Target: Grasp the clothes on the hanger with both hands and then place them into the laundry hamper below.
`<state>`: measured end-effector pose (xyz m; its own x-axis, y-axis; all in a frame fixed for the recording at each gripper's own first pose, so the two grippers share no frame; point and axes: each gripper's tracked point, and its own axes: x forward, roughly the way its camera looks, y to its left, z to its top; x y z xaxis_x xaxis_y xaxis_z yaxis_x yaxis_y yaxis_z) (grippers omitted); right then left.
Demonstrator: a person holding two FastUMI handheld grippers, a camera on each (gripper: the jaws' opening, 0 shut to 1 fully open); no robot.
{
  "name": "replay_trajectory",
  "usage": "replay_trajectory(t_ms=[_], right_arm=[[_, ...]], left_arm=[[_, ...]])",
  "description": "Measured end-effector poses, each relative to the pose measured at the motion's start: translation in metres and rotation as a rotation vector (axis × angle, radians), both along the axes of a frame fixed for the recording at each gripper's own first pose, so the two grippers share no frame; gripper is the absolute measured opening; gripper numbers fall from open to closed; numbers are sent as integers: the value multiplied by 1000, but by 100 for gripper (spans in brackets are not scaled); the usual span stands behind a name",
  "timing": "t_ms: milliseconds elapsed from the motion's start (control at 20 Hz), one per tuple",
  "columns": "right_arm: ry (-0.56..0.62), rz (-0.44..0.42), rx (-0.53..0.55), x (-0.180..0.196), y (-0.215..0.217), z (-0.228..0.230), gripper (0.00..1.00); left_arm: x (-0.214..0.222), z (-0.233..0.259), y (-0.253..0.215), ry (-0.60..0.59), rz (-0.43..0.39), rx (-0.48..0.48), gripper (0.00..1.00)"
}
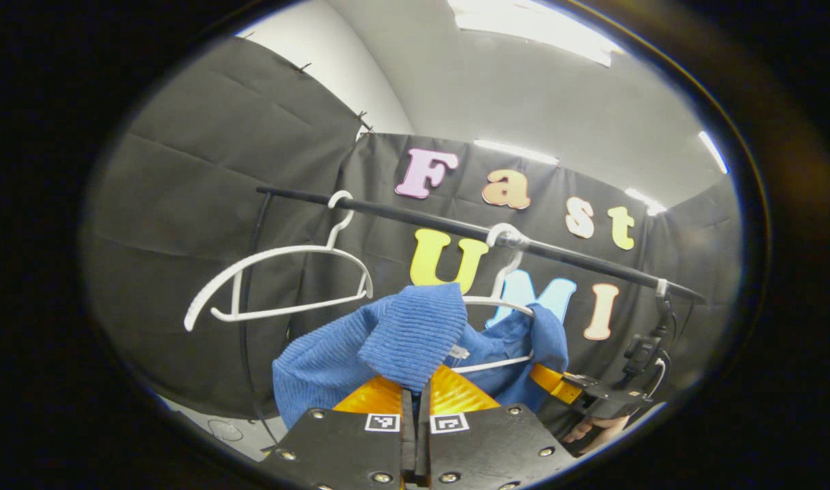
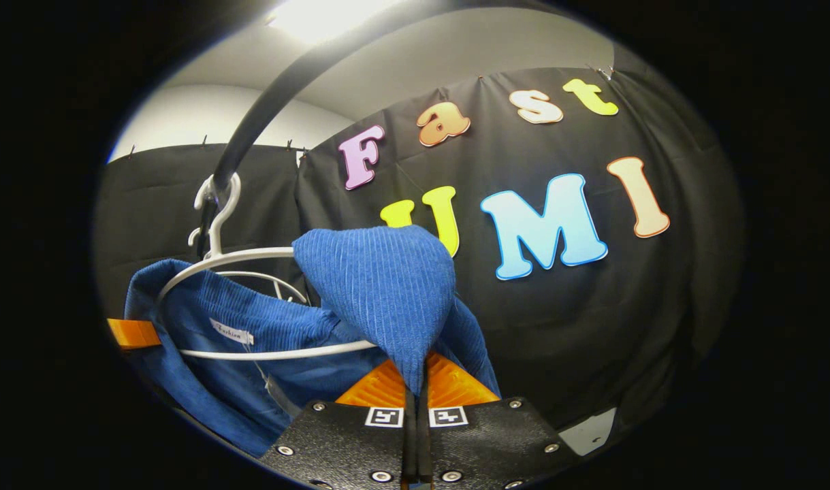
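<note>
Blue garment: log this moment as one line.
left gripper: shut on blue garment | right gripper: shut on blue garment | garment: partly on white hanger | hanger: on rail | empty hanger: alongside

In the left gripper view, the rail (image 1: 469, 228) is running from upper left down to the right, with the empty hanger (image 1: 278, 282) hanging at its left and the second hanger (image 1: 506, 299) hanging at centre, carrying the garment (image 1: 415, 340) below it. The left gripper (image 1: 417, 391) is sitting at bottom centre, closed on a fold of the garment, while the right gripper (image 1: 578, 391) is lying at lower right, beside the garment's right edge. In the right gripper view, the right gripper (image 2: 417, 388) is pinching a fold at bottom centre, and the hanger (image 2: 251, 299) is hanging at left from the rail (image 2: 278, 95) arching overhead.
</note>
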<state>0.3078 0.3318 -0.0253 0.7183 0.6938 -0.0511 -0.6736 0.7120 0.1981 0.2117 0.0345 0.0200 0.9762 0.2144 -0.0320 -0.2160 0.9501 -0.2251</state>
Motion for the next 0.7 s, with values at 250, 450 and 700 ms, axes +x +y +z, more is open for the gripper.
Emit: replay_trajectory(t_ms=[250,450,700], right_arm=[[-14,-74,33,28,-12,12,0],[-31,-106,47,33,-16,16,0],[-98,-232,87,60,-35,23,0]], left_arm=[[-5,21,21,-33,24,16,1],[-18,30,51,-44,67,23,1],[-18,27,80,-20,105,55,2]])
